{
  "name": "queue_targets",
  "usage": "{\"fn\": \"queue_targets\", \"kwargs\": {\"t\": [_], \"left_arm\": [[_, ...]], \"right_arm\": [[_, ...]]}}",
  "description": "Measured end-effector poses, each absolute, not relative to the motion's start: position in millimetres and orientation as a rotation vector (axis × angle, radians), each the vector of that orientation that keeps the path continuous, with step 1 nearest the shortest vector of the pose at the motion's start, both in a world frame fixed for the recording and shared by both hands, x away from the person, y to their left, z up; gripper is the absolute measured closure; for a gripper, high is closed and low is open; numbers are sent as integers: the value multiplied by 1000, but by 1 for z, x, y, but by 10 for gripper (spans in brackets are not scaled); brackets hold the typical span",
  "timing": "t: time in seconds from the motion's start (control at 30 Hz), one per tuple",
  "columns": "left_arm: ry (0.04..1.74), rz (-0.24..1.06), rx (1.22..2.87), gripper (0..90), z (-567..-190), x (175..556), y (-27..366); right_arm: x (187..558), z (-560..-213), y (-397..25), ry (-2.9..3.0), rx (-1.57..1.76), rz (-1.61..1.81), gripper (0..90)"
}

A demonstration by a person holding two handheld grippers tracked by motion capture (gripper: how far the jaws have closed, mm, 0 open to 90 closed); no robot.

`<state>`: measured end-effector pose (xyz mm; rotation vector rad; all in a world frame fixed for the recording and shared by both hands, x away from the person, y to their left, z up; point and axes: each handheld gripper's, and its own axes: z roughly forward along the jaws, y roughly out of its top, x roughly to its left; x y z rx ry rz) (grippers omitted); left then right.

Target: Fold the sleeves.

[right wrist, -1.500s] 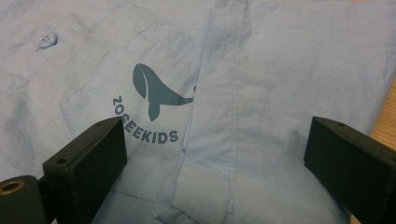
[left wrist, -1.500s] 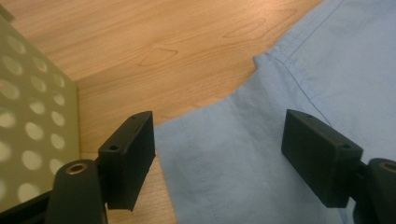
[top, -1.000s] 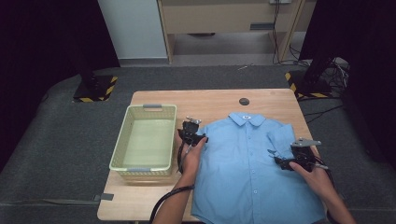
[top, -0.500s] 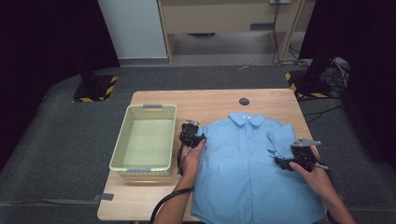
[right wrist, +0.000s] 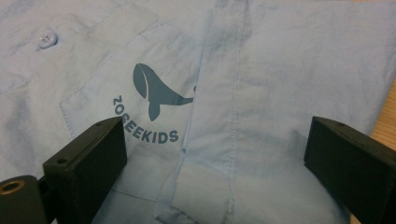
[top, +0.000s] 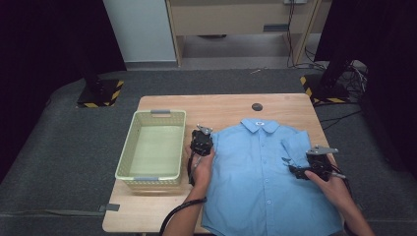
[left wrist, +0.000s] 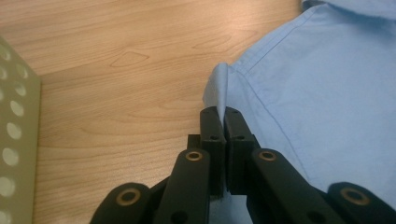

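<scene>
A light blue child's shirt (top: 255,172) lies flat, buttoned, collar away from me, on the wooden table (top: 221,105). My left gripper (top: 202,141) sits at the shirt's left shoulder edge. Its jaws are shut on a pinched fold of the blue fabric (left wrist: 219,88), which stands up between them. My right gripper (top: 301,167) hovers over the folded-in right sleeve (top: 295,145), jaws wide open. Between those jaws lies the sleeve (right wrist: 252,107) next to the chest pocket with a whale print (right wrist: 152,93) and the word ZOSEEKIDS.
A pale green plastic basket (top: 125,160) stands empty at the table's left, close to my left gripper; its perforated wall (left wrist: 14,135) shows in the left gripper view. A small dark round object (top: 256,106) lies near the table's far edge. Bare wood lies beyond the collar.
</scene>
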<state>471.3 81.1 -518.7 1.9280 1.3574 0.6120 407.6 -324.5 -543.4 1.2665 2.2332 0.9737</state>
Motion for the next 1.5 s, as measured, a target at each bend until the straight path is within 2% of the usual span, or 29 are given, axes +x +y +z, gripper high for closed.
{"fn": "queue_targets", "kwargs": {"t": [0.7, 0.87, 1.3, 1.5], "left_arm": [[1293, 596, 1908, 896, -481, 463, 84], [1265, 633, 1939, 896, -472, 463, 84], [1258, 643, 1963, 896, -466, 462, 93], [1233, 599, 1995, 893, -464, 459, 87]], "right_arm": [[404, -543, -317, 2233, 1269, 972, 56], [403, -543, -314, 2230, 1272, 967, 55], [402, -543, -295, 2236, 1267, 968, 53], [402, -543, -290, 2240, 1263, 971, 53]]}}
